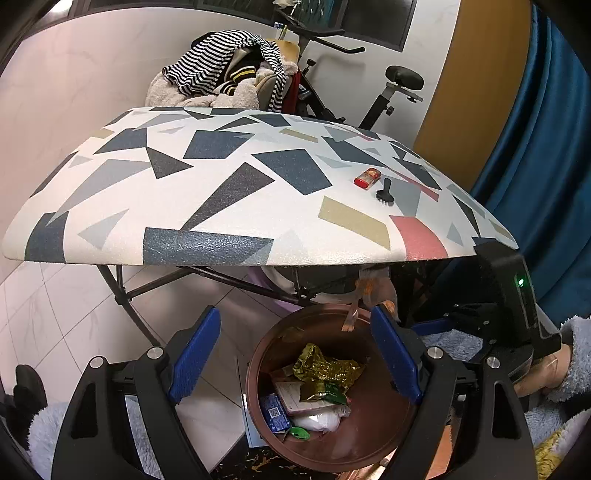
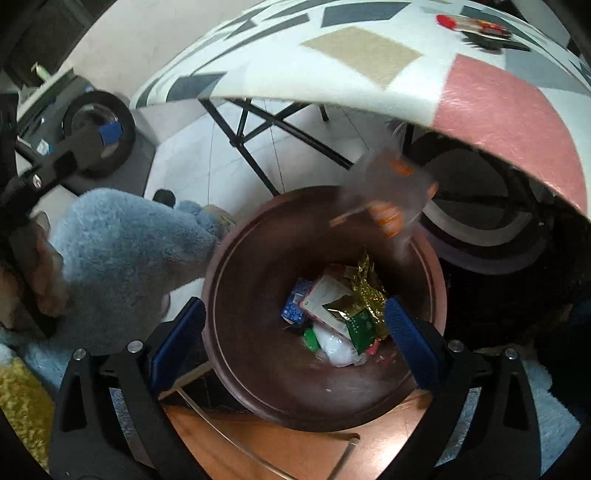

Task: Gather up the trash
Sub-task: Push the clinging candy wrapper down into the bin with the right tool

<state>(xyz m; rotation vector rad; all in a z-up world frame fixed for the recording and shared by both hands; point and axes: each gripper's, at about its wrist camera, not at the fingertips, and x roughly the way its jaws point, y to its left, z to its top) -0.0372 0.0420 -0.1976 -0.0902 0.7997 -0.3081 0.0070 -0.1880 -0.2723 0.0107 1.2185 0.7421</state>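
A round brown trash bin (image 1: pixel 373 435) (image 2: pixel 258 362) stands on the floor below the table's front edge. It holds a gold foil wrapper (image 1: pixel 325 371) (image 2: pixel 364 295), a white wad, a blue carton and other scraps. A clear wrapper with orange print (image 2: pixel 391 192) (image 1: pixel 373 291) hangs blurred in the air above the bin's far rim, free of both grippers. My left gripper (image 1: pixel 295 356) is open and empty over the bin. My right gripper (image 2: pixel 295 332) is open and empty over the bin. A red lighter (image 1: pixel 366 177) (image 2: pixel 469 23) and a small black brush (image 1: pixel 385 192) lie on the table.
The folding table (image 1: pixel 207 192) has a geometric patterned top and black crossed legs. Behind it stand a chair heaped with clothes (image 1: pixel 225 74) and an exercise bike (image 1: pixel 391 92). Blue curtain (image 1: pixel 546 166) hangs at right. The floor is white tile.
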